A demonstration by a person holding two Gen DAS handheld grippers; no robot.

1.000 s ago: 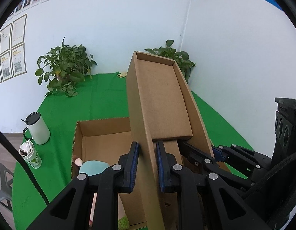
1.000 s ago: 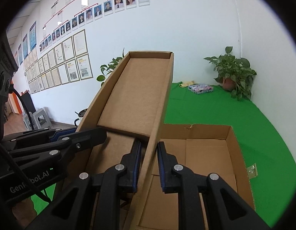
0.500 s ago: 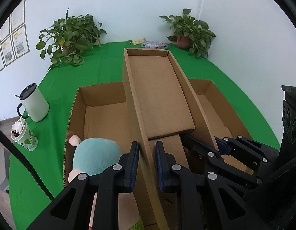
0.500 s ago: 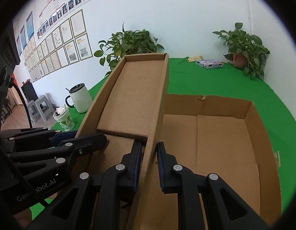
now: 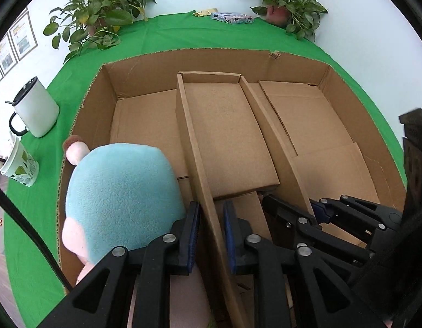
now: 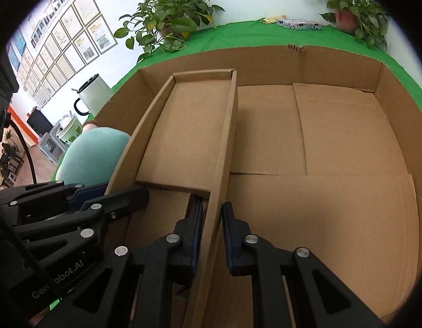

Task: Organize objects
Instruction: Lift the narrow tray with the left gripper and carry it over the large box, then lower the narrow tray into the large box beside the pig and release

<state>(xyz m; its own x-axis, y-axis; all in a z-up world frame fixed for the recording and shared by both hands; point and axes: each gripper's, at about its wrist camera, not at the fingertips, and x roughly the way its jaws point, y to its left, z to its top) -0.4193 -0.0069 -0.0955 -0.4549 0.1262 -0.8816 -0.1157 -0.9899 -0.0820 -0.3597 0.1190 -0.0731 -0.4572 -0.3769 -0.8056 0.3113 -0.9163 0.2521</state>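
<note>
My left tongs (image 5: 210, 232) are clamped on the left side wall of the small cardboard tray (image 5: 224, 134). The cardboard edge runs straight up between the blue pads. My right tongs (image 6: 212, 235) are clamped on the tray's right side wall the same way, wall pinched between the pads. In the left view the right tongs show at lower right, on the far wall. In the right view the left tongs show at lower left.

The tray is long, narrow, open-topped and empty, and sits down inside the big cardboard box (image 5: 145, 63), about mid-box, its far end near the back wall. Left of the tray, in the box's left part, lies a plush toy (image 5: 120, 196), teal with pink bits, touching the tray wall near my left tongs. The box floor to the right is bare.

The box rests on a green cloth (image 5: 170, 35). A white mug (image 5: 36, 114) and a paper cup (image 5: 18, 164) stand left of the box. Two potted plants (image 5: 99, 19) and a small packet (image 5: 232, 17) are at the back by the wall.
</note>
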